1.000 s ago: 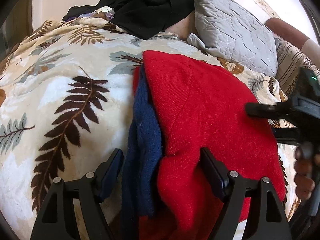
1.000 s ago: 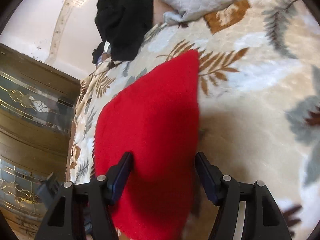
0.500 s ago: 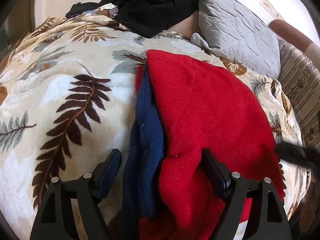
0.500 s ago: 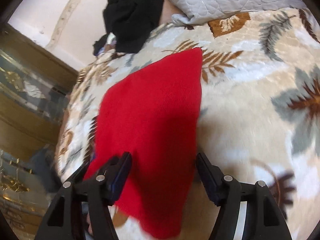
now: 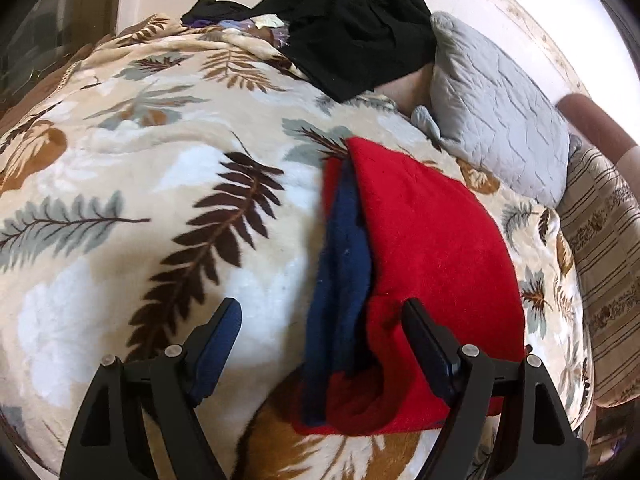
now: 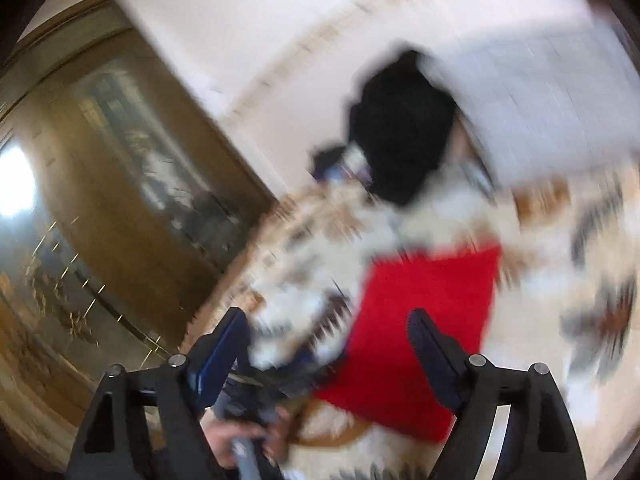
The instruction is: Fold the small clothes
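A folded red knit garment (image 5: 432, 248) with a navy blue part (image 5: 340, 280) showing along its left edge lies on the leaf-patterned blanket (image 5: 140, 208). My left gripper (image 5: 322, 320) is open and empty, just above the garment's near end. My right gripper (image 6: 328, 328) is open and empty, raised well above the bed. The right wrist view is blurred; the red garment (image 6: 424, 320) shows below it, with the left gripper and the hand holding it (image 6: 240, 440) at the bottom.
A black heap of clothes (image 5: 352, 28) lies at the head of the bed beside a grey quilted pillow (image 5: 500, 120). A striped cushion (image 5: 604, 260) is at the right. A wooden glass-front cabinet (image 6: 100, 220) stands left of the bed.
Both grippers have pulled back from the garment. The right gripper has lifted and swung away fast, and has left the left wrist view. The garment lies still.
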